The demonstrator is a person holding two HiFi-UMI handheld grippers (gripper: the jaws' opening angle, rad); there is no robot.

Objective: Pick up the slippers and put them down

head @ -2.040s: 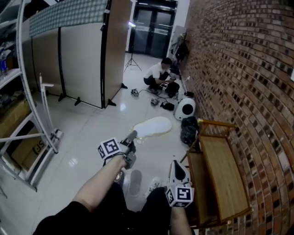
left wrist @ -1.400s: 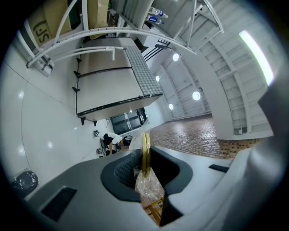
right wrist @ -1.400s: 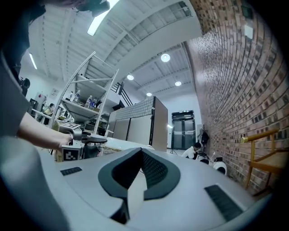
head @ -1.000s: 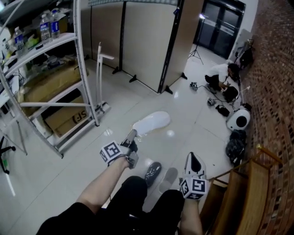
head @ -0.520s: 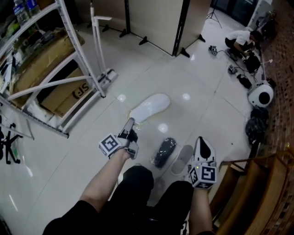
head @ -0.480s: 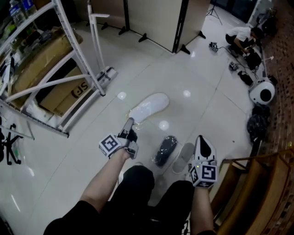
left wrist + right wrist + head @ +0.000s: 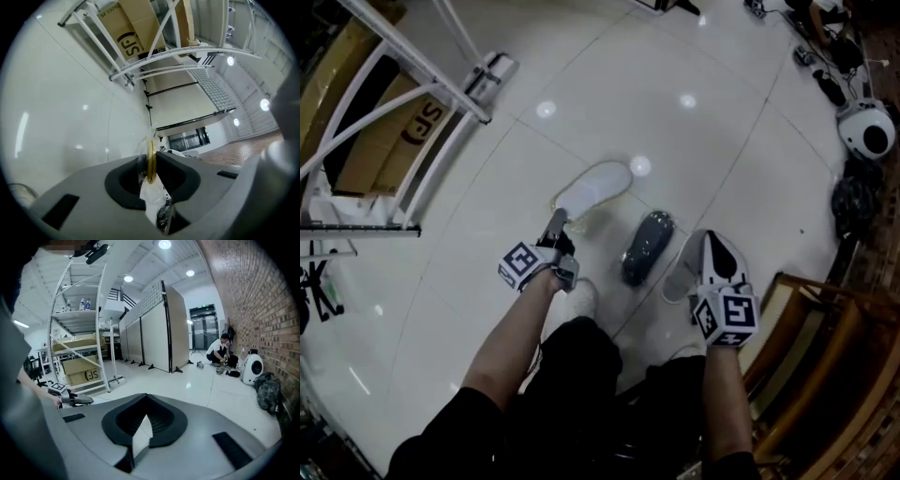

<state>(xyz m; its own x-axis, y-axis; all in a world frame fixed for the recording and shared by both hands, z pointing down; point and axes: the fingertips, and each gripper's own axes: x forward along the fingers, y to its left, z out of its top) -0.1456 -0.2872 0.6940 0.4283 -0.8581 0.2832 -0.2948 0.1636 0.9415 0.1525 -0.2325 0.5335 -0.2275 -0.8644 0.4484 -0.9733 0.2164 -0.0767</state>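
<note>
A large white slipper (image 7: 592,187) in clear wrap hangs low over the tiled floor. My left gripper (image 7: 556,222) is shut on its near end. In the left gripper view only the slipper's thin yellowish edge (image 7: 151,158) and some wrap show between the jaws of that gripper (image 7: 151,169). A dark grey slipper (image 7: 646,247) and a pale grey slipper (image 7: 677,274) lie side by side on the floor. My right gripper (image 7: 709,242) hovers just right of the pale one. In its own view the right gripper (image 7: 140,428) has its jaws together and nothing shows beyond them.
A white metal rack (image 7: 422,80) with cardboard boxes (image 7: 389,131) stands at the upper left. A wooden bench (image 7: 830,323) runs along the right. A round white device (image 7: 866,128) and a black bag (image 7: 857,202) sit by the brick wall. A person (image 7: 220,350) crouches far off, near folding screens (image 7: 159,336).
Both hands have come down toward the floor, the left one bringing the white slipper lower. The head camera has tipped further down. The two grey slippers have stayed on the floor.
</note>
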